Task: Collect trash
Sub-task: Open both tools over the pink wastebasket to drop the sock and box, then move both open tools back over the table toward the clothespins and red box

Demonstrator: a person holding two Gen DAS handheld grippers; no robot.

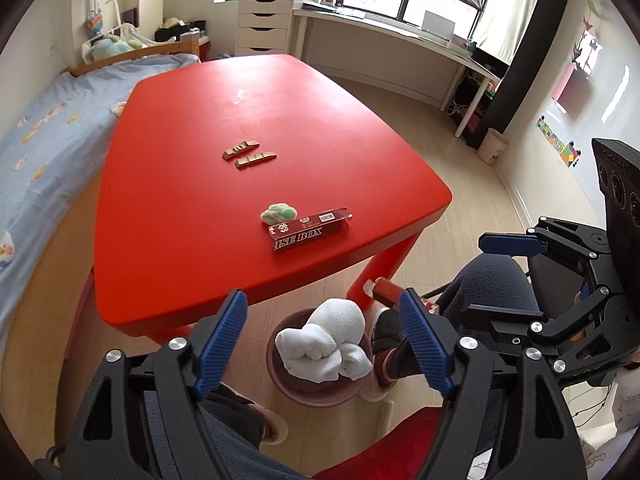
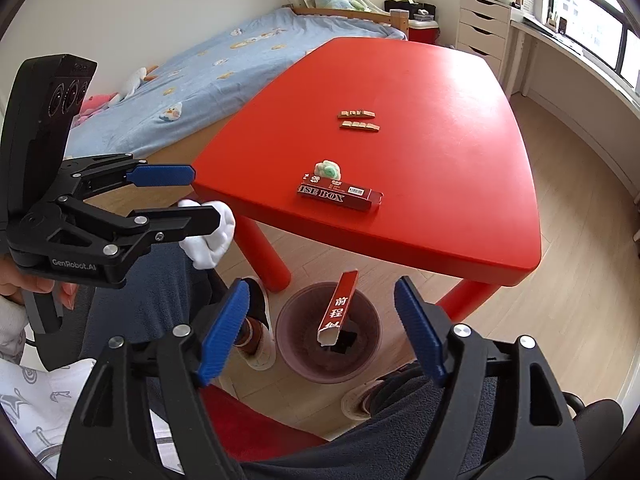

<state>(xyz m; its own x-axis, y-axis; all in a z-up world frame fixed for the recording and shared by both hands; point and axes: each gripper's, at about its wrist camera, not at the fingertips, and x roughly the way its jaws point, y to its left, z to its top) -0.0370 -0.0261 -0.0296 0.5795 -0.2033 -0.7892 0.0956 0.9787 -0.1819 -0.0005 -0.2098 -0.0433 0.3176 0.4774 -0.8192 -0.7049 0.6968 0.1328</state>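
Both of my grippers hang over the floor by the near edge of the red table (image 1: 256, 92), pointed steeply down at a brownish waste bin (image 2: 290, 344) standing beside the table's near leg. On my left gripper (image 1: 322, 342) the blue pads stand wide apart, pressing on nothing; a white crumpled wad (image 1: 326, 340) sits between them in that view, above the bin's mouth, and I cannot tell whether it is falling or resting on the rim. From the right wrist the same wad shows just behind the left gripper's lower finger. My right gripper (image 2: 322, 330) is equally spread, with nothing clamped; a red carton strip with white characters (image 2: 338, 308) stands tilted in the bin's opening between its pads, touching neither.

On the table, close to its near edge, lies a long red box (image 1: 310, 230) printed with white letters, and a small green-and-white crumpled ball (image 1: 279, 213) touches its far side. Nearer the table's middle lie two short brown bars (image 1: 249, 153), side by side and just apart.
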